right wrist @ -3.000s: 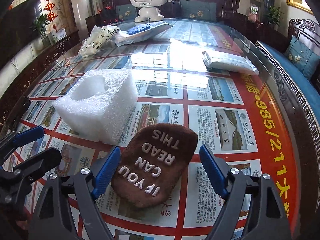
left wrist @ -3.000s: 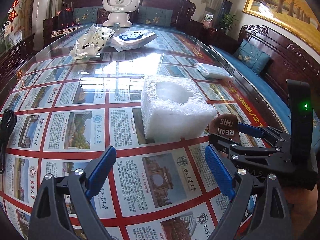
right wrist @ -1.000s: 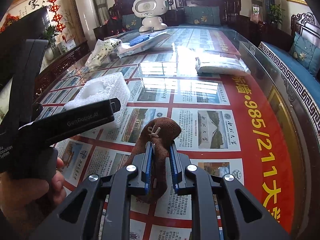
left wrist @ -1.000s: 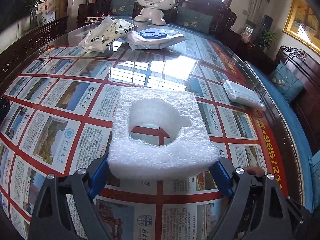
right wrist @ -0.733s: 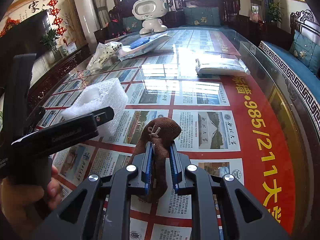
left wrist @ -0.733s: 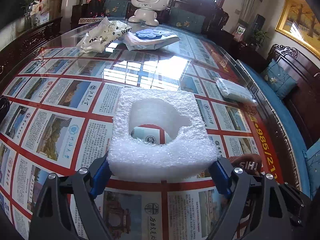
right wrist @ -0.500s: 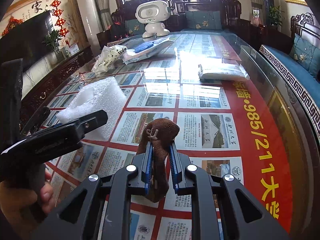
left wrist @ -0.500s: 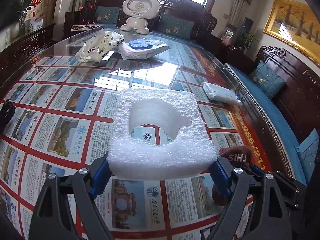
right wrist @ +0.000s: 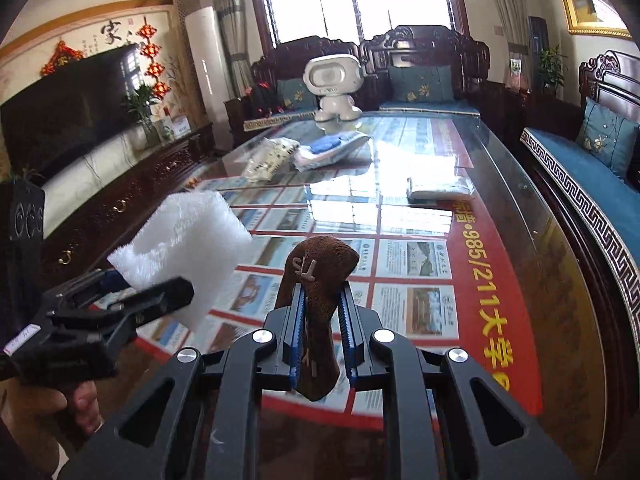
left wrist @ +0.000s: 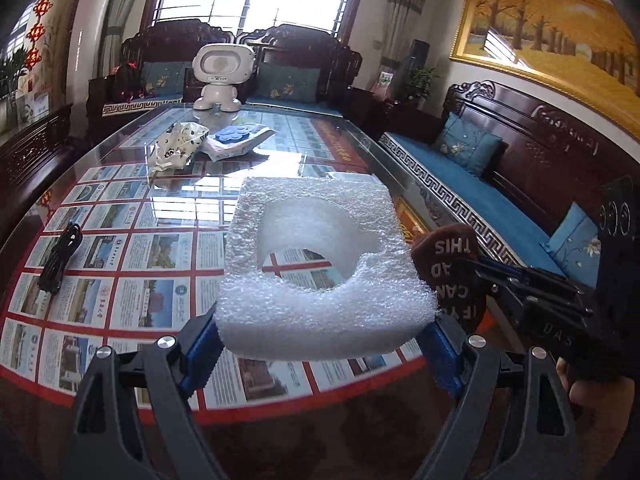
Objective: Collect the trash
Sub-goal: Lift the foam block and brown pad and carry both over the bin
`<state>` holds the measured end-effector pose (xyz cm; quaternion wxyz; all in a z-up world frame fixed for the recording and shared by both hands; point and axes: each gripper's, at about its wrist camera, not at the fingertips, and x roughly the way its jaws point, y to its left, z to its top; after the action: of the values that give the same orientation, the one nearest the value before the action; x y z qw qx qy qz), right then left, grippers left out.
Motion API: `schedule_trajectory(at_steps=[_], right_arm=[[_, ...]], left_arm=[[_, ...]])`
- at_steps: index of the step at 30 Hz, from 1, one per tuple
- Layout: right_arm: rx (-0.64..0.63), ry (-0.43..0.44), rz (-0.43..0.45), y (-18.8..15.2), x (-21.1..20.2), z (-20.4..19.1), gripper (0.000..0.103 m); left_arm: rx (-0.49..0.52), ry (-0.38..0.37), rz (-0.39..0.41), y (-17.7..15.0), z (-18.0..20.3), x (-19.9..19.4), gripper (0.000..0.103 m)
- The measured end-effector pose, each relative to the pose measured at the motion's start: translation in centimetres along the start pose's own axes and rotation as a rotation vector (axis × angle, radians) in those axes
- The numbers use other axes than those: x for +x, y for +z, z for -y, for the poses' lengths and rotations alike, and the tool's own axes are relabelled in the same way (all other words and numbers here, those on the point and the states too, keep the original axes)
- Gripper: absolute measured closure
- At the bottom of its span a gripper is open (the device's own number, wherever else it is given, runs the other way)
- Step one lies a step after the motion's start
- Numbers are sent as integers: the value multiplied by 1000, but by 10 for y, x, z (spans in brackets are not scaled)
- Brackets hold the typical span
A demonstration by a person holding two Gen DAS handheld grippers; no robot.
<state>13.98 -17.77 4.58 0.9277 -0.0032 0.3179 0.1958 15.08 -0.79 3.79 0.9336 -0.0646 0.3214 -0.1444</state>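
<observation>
The left claw (left wrist: 326, 336) was clamped wide on the white foam block with a cut-out hollow (left wrist: 320, 264), which filled the centre of the left wrist view, lifted clear above the glass-topped counter covered in printed sheets (left wrist: 132, 248). The right claw (right wrist: 320, 328) was clenched on the brown fuzzy sock with white lettering (right wrist: 320, 276), held upright at the lower middle of the right wrist view, also off the counter. A crumpled white printed bag (left wrist: 176, 148) and a flat white packet (right wrist: 440, 188) lay farther up the counter, well apart from both claws.
</observation>
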Motion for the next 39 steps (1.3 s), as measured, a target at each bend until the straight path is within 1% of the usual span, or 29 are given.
schedule_trajectory(at_steps=[4,6,8,12,16,17,20,24,27,31,35,39], right_arm=[[-26,24,21,-30,-55,-18,86],[-39,39,23,-48,-81,-27,86],[-48,49,27,-71,-106,-36,86],[-63,66,8,-123,-148,-56,86],[-31,98,-34,-173,-175,-68,86],[-30,92,-45,-185,-180,-70,86],[-37,54,-92,-224,-187,-79,86],[1,39,-152,-268,-182,-82,86],[36,29,-189,-293,-175,-82,86],[74,30,-233,-318,-164,-83,86],[72,14,-251,-325,-154,-86,86],[85,11,-287,-338,-146,-83,86]], left_arm=[[76,-44,1,-42,28,-55,18],[94,-74,-16,-65,37,-77,18],[107,-102,-36,-88,44,-93,18],[125,-143,-63,-137,51,-124,18],[139,-185,-92,-191,55,-148,18],[137,-195,-100,-203,55,-151,18],[116,-236,-163,-242,54,-151,18],[131,-250,-230,-290,54,-147,18],[115,-247,-269,-314,48,-142,18],[102,-248,-320,-335,41,-135,18],[152,-204,-330,-349,41,-128,18],[133,-220,-373,-355,40,-115,18]])
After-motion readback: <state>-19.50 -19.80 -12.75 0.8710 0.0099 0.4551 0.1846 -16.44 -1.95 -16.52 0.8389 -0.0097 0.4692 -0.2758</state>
